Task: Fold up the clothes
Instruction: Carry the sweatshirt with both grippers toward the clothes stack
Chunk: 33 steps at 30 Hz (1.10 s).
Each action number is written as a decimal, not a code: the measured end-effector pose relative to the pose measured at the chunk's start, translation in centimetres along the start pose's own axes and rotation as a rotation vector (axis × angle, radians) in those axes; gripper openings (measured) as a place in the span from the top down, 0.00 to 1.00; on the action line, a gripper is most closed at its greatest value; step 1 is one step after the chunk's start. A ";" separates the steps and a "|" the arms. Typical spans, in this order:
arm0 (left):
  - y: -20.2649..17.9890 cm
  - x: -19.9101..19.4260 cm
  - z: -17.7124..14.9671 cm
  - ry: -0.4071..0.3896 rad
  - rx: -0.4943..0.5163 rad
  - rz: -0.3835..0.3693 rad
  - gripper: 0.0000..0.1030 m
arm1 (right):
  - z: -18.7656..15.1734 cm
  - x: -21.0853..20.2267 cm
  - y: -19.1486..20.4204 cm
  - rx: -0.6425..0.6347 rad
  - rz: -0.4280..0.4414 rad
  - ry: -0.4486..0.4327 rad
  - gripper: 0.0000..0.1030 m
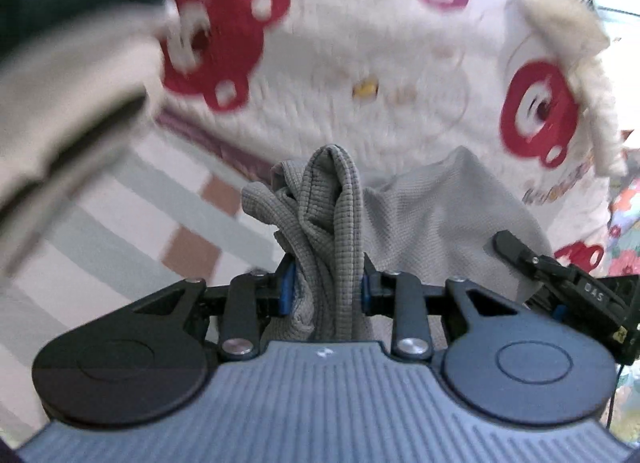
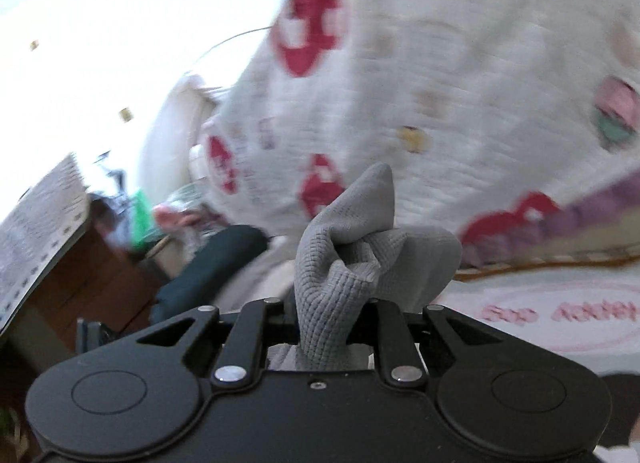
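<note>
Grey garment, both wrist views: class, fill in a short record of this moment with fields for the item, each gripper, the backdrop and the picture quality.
item: grey garment, waffle-textured, bunched into folds
left gripper: jaws shut on a gathered bunch of the garment
right gripper: jaws shut on another bunch of grey cloth
backdrop: white blanket with red bear shapes, beyond the garment
picture quality: backdrop motion-blurred in both views
fold state: cannot tell; only the bunched parts show
</note>
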State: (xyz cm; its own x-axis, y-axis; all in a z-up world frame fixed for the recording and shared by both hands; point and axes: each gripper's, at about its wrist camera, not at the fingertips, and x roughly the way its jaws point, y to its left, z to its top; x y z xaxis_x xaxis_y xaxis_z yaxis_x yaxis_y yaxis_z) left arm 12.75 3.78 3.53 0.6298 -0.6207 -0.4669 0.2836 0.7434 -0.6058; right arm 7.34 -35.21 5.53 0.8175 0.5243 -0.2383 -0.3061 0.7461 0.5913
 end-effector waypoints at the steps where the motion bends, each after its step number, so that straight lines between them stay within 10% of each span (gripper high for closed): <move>1: 0.0 -1.7 0.7 -0.024 0.001 0.012 0.72 | 0.5 0.5 1.3 -0.018 0.023 0.007 0.82; 11: 0.1 -16.0 7.8 -0.243 0.037 0.195 0.72 | 7.2 8.8 15.3 -0.205 0.218 0.125 0.82; 18: 3.1 -22.3 14.7 -0.390 -0.013 0.191 0.72 | 11.4 17.2 21.3 -0.280 0.366 0.106 0.82; 29: 9.4 -18.9 18.2 -0.450 -0.092 0.216 0.72 | 12.1 28.8 18.3 -0.270 0.533 0.049 0.82; 33: 12.4 -15.1 17.8 -0.390 -0.170 0.282 0.72 | 11.4 36.0 14.1 -0.160 0.424 0.152 0.81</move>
State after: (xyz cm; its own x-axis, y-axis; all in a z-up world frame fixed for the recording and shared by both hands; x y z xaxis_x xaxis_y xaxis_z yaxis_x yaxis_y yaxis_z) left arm 19.65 26.76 14.56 0.8973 -0.2380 -0.3716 -0.0380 0.7972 -0.6025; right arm 38.04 -10.53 14.10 0.5272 0.8414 -0.1192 -0.6781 0.5011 0.5377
